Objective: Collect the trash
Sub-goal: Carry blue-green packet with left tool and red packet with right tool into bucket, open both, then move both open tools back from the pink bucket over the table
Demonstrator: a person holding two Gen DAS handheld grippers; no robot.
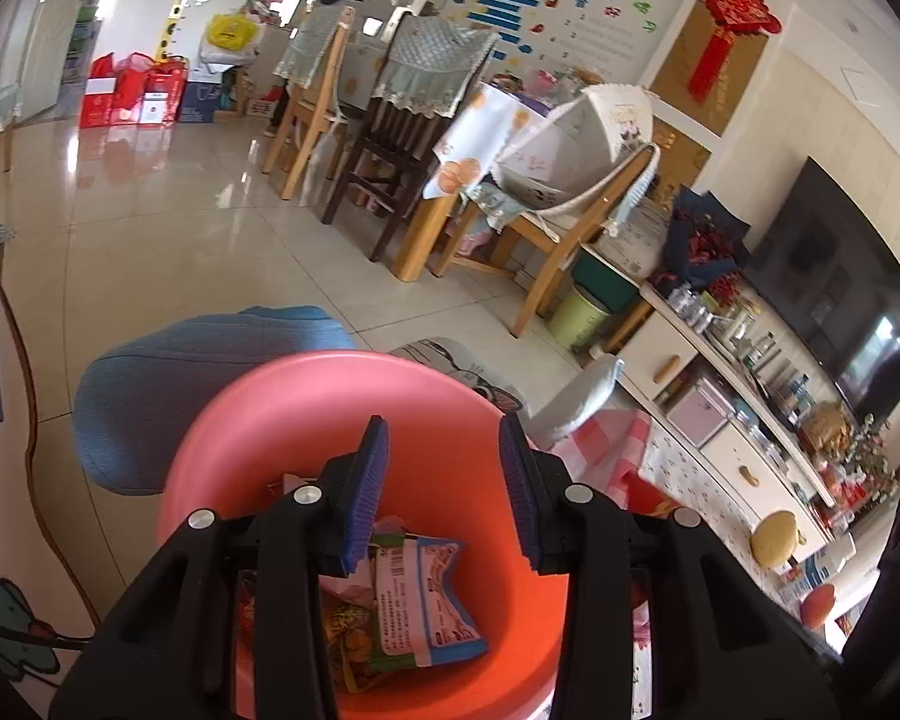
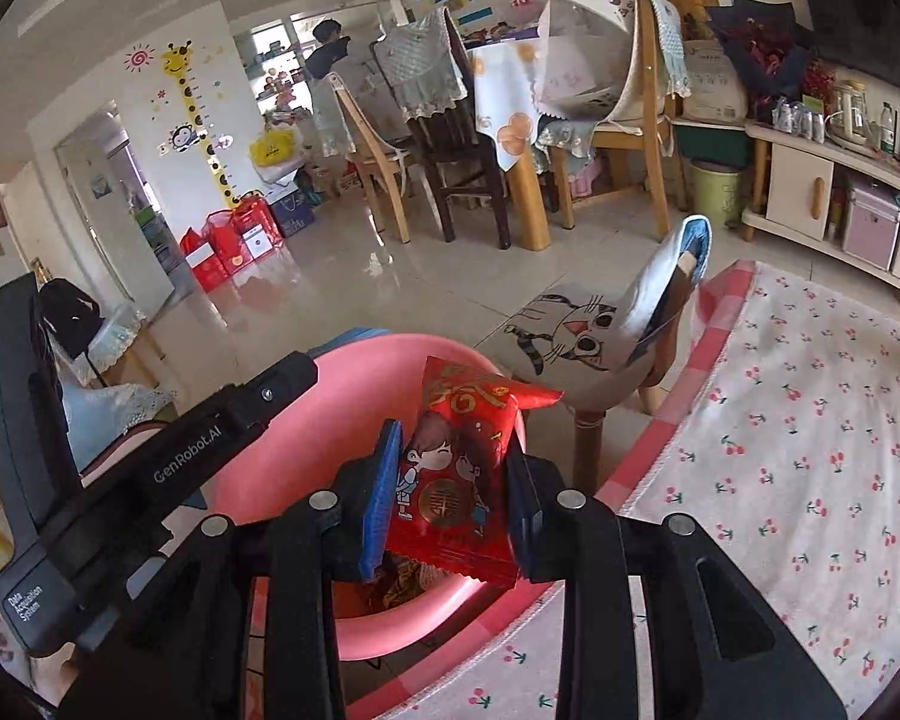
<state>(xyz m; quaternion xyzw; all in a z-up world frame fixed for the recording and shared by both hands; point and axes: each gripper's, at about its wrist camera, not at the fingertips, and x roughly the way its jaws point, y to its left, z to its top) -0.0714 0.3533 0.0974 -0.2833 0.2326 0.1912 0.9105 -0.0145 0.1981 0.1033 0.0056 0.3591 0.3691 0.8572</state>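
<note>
Red snack packet [image 2: 457, 480] pinched in my right gripper [image 2: 453, 501], over the pink basin [image 2: 282, 450].

Feels like light, crinkly foil, likely slippery; I'm holding mid-body, flat faces against the pads. Long axis runs away from me, sealed corner pointing up-right. Left gripper [image 1: 444, 492] narrowly parted, empty, above the basin's wrappers [image 1: 414, 594].

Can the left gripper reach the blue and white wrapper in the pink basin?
Probably yes. The left gripper hangs open and empty right above the pink basin, and nothing covers the blue and white wrapper lying on top.
</note>
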